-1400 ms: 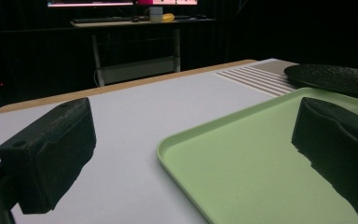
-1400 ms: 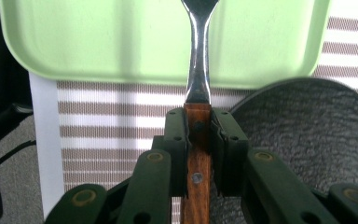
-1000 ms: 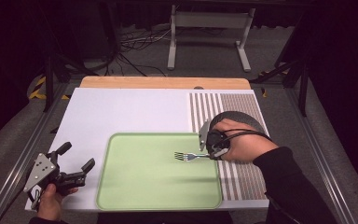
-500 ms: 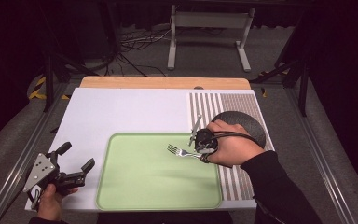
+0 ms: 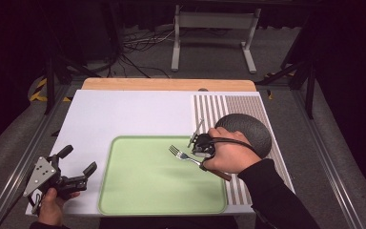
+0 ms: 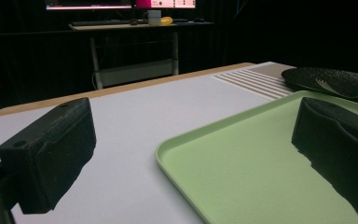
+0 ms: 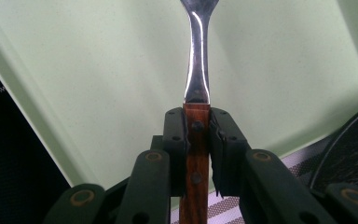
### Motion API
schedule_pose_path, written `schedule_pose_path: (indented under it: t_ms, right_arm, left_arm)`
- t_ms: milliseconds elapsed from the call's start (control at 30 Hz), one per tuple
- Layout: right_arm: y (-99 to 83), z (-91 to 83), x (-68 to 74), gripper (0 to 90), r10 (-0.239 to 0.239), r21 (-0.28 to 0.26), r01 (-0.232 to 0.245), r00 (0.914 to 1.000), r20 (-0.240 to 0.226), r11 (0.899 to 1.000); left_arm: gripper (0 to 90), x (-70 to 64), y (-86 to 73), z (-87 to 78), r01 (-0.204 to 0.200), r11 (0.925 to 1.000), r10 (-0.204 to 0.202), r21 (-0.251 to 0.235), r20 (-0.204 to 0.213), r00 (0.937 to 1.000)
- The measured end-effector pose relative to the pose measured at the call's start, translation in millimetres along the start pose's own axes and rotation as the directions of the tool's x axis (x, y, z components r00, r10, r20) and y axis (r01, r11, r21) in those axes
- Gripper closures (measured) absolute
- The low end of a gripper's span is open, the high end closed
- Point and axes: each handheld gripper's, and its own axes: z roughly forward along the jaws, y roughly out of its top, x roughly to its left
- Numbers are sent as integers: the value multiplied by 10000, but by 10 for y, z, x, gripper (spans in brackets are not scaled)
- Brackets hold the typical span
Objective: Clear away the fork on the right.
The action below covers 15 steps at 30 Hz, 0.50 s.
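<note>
- The left gripper (image 5: pixel 78 168) sits at the near left of the table, on the white mat (image 5: pixel 124 114) just left of the green tray (image 5: pixel 138 191). Its jaws stand wide apart with nothing between them; in the left gripper view one jaw is over the mat and the other over the tray's near left corner.
- The green tray lies flat at the near middle of the table.
- The right gripper (image 5: pixel 201 145) is over the tray's right part, a little farther back, held in the person's right hand (image 5: pixel 228 157).
- Its jaws are clamped on the wooden handle of a fork (image 7: pixel 196 93). In the right gripper view the steel neck runs straight out from the jaws over the tray.
- In the high view the fork (image 5: pixel 181 154) points left, tines over the tray's surface; whether they touch it I cannot tell.
- Just right of and behind that hand, a dark round plate (image 5: pixel 248 131) rests on the striped mat (image 5: pixel 219 107).
</note>
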Motion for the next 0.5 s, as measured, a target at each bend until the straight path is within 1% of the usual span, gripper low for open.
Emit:
schedule_pose_path:
  t_ms: [33, 67, 133, 167, 200, 233, 267, 333, 367, 500]
  right_arm:
    - [1, 16, 2, 781, 145, -14, -145, 9999, -15, 9999]
    - [1, 16, 2, 781, 145, -14, -145, 9999, -15, 9999]
    - [2, 48, 1, 781, 548, -3, -548, 9984, -128, 9985]
    - [0, 63, -2, 781, 783, -38, -784, 9968, -153, 9969]
    - [-1, 100, -8, 780, 1328, -152, -1332, 9908, -253, 9910]
    - [-1, 121, -4, 781, 1500, -207, -1505, 9884, -233, 9884]
    - [-1, 121, -4, 781, 1500, -207, -1505, 9884, -233, 9884]
    - [-8, 181, 0, 780, 1564, 21, -1564, 9876, -117, 9877]
    - [-8, 181, 0, 780, 1564, 21, -1564, 9876, -117, 9877]
    - [-4, 256, 21, 781, 1806, 243, -1802, 9834, -148, 9833]
  left_arm:
    - [4, 0, 0, -1, 1, 10000, -1, -8, 5, 10000]
    - [3, 0, 0, -1, 1, 10000, -1, -8, 5, 10000]
    - [3, 0, 0, -1, 6, 10000, -6, -15, 10, 10000]
    - [3, 0, -1, 1, 13, 10000, -13, -33, 11, 10000]
    - [3, 1, -2, 1, 12, 10000, -12, -33, 6, 10000]
    - [4, 1, -2, 1, 12, 10000, -12, -33, 4, 10000]
    - [3, 1, -2, 1, 12, 10000, -12, -33, 4, 10000]
    - [3, 1, -2, 1, 16, 10000, -16, -40, 0, 10000]
    - [3, 1, -2, 1, 16, 10000, -16, -40, 0, 10000]
    - [3, 0, 0, -1, 4, 10000, -4, -10, 18, 10000]
